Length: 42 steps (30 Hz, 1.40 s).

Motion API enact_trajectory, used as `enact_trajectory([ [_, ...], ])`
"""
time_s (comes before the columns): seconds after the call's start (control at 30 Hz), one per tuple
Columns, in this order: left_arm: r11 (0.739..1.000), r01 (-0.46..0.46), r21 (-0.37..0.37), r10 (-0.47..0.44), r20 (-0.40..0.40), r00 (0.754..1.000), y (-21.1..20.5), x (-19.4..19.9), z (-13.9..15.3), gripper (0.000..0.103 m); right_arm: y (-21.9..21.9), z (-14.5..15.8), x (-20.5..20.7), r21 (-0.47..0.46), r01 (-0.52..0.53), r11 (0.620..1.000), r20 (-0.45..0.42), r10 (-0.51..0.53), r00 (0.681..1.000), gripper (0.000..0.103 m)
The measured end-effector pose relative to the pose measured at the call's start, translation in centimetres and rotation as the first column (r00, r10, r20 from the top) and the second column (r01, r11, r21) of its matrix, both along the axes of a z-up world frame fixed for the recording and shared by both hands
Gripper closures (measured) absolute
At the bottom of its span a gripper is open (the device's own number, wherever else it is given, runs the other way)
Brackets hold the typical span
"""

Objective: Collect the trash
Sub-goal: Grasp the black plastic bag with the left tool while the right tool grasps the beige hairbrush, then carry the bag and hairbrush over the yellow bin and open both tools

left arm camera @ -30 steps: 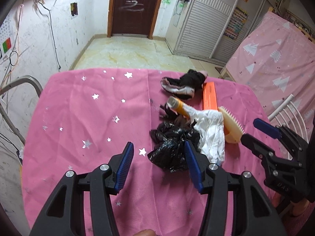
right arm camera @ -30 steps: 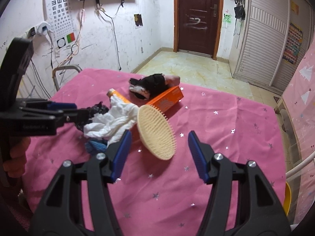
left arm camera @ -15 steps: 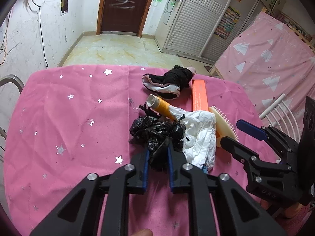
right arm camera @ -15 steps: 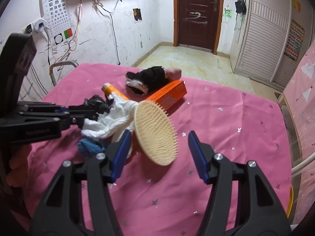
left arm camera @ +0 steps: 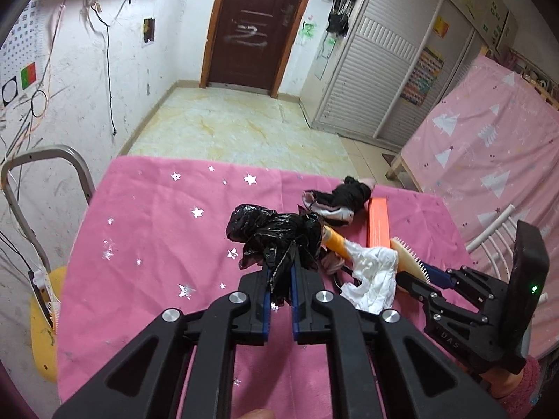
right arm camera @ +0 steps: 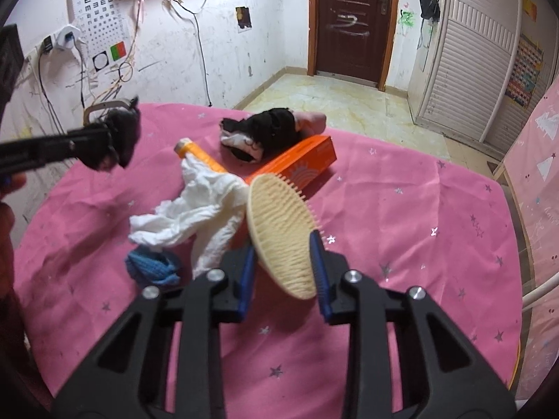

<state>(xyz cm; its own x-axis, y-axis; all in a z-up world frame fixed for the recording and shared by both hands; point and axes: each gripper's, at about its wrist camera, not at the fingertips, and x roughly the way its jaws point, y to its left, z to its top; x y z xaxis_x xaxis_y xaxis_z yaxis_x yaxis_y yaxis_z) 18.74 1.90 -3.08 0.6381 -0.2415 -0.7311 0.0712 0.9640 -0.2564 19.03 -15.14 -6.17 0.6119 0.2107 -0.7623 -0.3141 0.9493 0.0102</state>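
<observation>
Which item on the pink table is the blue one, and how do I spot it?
Start at the pink star-print tablecloth and find the crumpled white cloth near its middle. Just below that cloth's near edge, left of the right tongs, lies the blue knitted bundle. It is the only blue, ribbed, balled-up thing in a pile that is otherwise white, black, orange and cream.

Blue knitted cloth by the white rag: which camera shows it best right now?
Right wrist view: the blue knitted cloth lies in plain sight on the pink tablecloth, beside the white rag. In the left wrist view it is hidden.
</observation>
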Motion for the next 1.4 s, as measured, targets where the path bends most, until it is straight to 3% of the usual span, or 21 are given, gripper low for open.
enact_trajectory([
  [0.17,1.0,0.0,0.02,-0.001,0.038,0.999,-0.1,-0.7,1.2,0.103,-0.9,0.9,-0.2,0.01,0.03,1.0,0.03,-0.03,0.999,0.092],
  [0.57,0.996,0.042,0.073,-0.05,0.115,0.992,-4.0,-2.1,4.9,0.103,-5.2,4.6,-2.2,0.126,0.084,0.988,0.155,-0.104,0.983,0.093],
  [1.0,0.967,0.217,0.131,-0.236,0.152,0.96,-15.9,-2.6,7.5,0.103,-16.6,7.3,-6.3,0.201,0.258,0.945,0.234,-0.302,0.924,0.093],
  [1.4,0.905,0.387,0.176,-0.407,0.093,0.909,-27.5,-3.1,6.0,0.103,-26.4,5.5,-10.6,0.204,0.412,0.888,0.208,-0.45,0.868,0.093],
])
